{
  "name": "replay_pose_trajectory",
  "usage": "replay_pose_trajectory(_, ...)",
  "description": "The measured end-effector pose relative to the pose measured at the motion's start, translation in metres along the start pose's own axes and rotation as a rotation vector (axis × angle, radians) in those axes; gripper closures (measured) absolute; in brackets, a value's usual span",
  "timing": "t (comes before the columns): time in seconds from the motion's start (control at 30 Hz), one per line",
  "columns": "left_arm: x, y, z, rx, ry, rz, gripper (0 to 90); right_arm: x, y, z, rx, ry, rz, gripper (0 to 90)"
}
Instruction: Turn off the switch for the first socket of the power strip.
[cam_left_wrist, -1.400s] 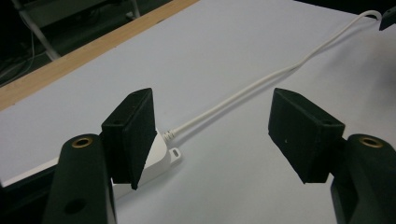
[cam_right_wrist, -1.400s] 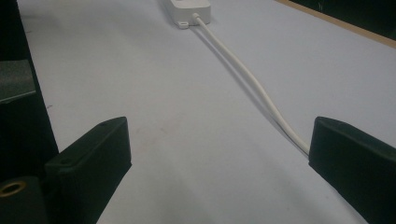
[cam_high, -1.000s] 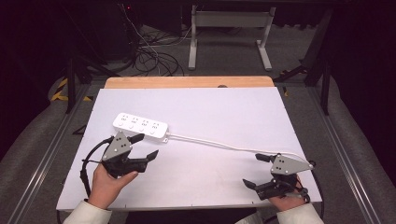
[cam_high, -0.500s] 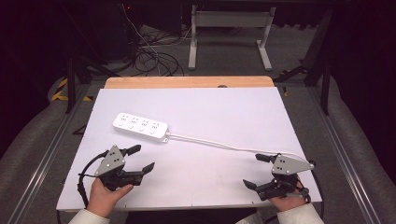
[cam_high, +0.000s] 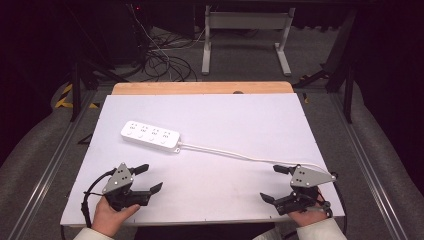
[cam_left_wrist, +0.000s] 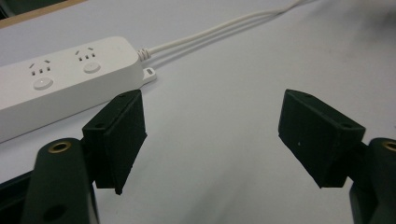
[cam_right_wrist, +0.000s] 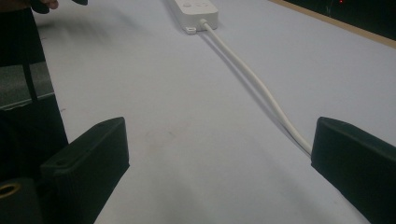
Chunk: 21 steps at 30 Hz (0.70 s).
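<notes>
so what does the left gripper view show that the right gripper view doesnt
Left gripper view alone: the top face of the power strip close up, with its sockets and round buttons, just beyond the open left claw.

Right gripper view alone: a long run of the white cable crossing the table toward the right claw, and the wooden table edge far off.

Both: the strip's cable end with its small tab, the white tabletop, and open black jaws holding nothing.

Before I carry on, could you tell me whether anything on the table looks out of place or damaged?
Nothing stands out. The white power strip lies flat and intact on the table, its cable trailing toward the right gripper. Both grippers, including the left gripper, are open and empty.
</notes>
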<state>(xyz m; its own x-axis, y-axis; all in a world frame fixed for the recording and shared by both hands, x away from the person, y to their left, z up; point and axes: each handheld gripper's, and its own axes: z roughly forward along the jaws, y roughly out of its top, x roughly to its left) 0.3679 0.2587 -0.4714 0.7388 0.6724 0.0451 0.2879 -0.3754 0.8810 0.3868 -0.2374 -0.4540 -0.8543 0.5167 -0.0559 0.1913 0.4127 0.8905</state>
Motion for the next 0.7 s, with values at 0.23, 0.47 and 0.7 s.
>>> replay_pose_trajectory(0.23, 0.0, -0.009, 0.003, 0.059, 0.003, 0.023, 23.9, 0.0, 0.0, 0.0, 0.004, -0.003, -0.001, 4.8)
replay_pose_trajectory(0.47, 0.009, -0.005, 0.0, 0.018, 0.017, -0.08, 22.5, -0.001, 0.0, 0.001, 0.007, -0.002, 0.001, 4.8)
replay_pose_trajectory(0.7, 0.01, -0.005, -0.005, -0.014, 0.047, -0.045, 20.8, -0.001, 0.0, 0.002, 0.008, -0.003, 0.004, 4.8)
